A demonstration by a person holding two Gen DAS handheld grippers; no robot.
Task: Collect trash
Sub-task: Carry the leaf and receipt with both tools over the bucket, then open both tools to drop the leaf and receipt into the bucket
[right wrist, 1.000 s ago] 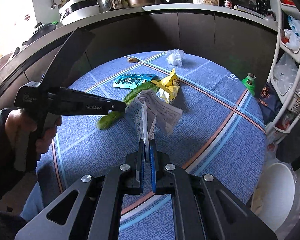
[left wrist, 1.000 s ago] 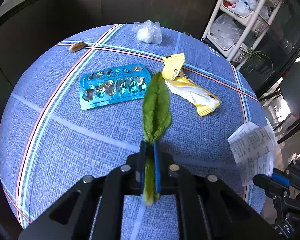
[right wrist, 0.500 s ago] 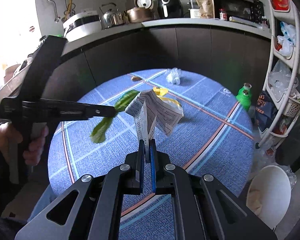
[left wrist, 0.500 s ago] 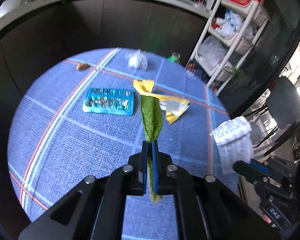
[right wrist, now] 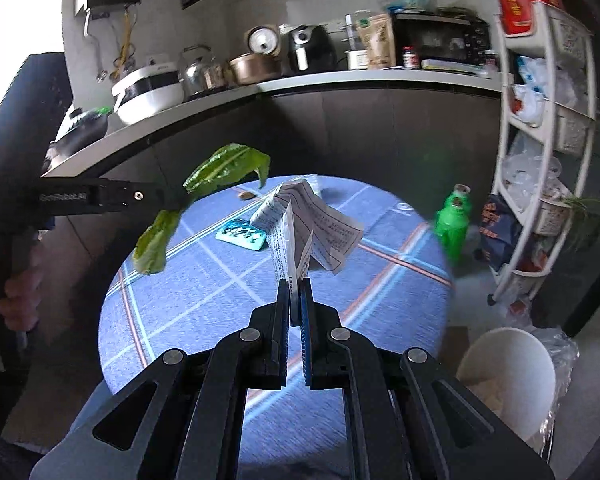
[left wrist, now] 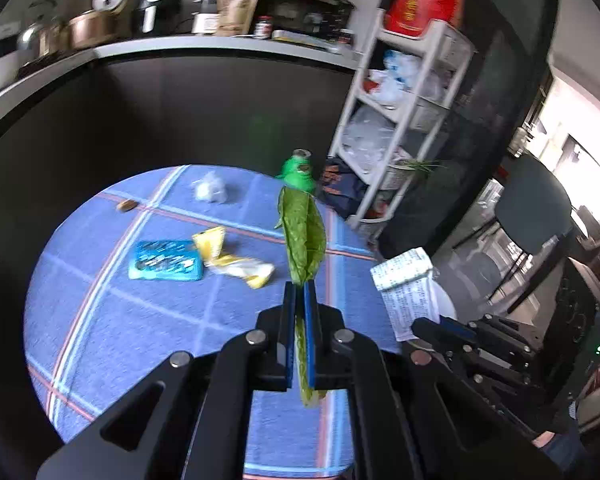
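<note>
Both grippers have risen from the blue checked desk point(left wrist: 148, 320): left gripper point(left wrist: 299, 296) clenches limp green leaf point(left wrist: 305, 236) at its stem; right gripper point(right wrist: 295, 296) pinches light, flimsy printed paper receipt point(right wrist: 320, 220).

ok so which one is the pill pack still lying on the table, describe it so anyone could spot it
Start at the round table with the blue checked cloth. Near its middle lies the pill pack, a flat bright-blue rectangle with rows of silvery, torn-open pockets. Beside it lies a crumpled yellow wrapper; the pack alone is flat, blue and gridded.
</note>
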